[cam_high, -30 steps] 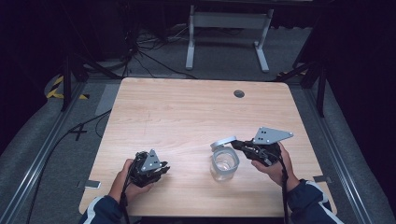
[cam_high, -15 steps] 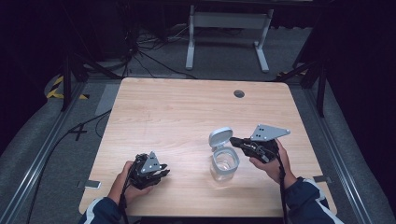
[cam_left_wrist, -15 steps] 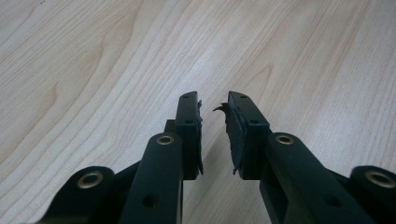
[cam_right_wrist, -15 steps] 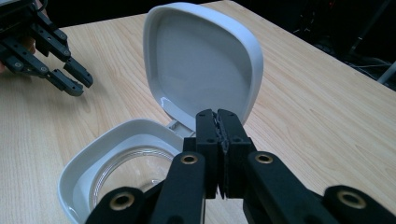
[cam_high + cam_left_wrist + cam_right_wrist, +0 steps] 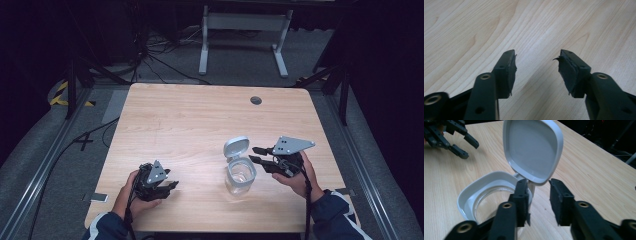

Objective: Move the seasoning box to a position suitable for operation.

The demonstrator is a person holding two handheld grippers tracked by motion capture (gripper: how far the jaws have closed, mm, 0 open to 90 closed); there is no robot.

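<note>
Two grippers rest low over the table [image 5: 190, 120]. The right gripper [image 5: 537, 195], jaws narrowly parted and holding nothing, sits just beside the jar [image 5: 240, 175], whose hinged lid [image 5: 532, 147] stands open ahead. The left gripper [image 5: 536, 67] gapes wide, well apart from the jar.

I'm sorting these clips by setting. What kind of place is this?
Probably a lab or recording studio rather than a home: a bare wooden table stands among dark surroundings, cables trail over grey carpet, and black-and-yellow hazard tape marks the floor. A lone flip-lid jar looks like a test prop.
</note>
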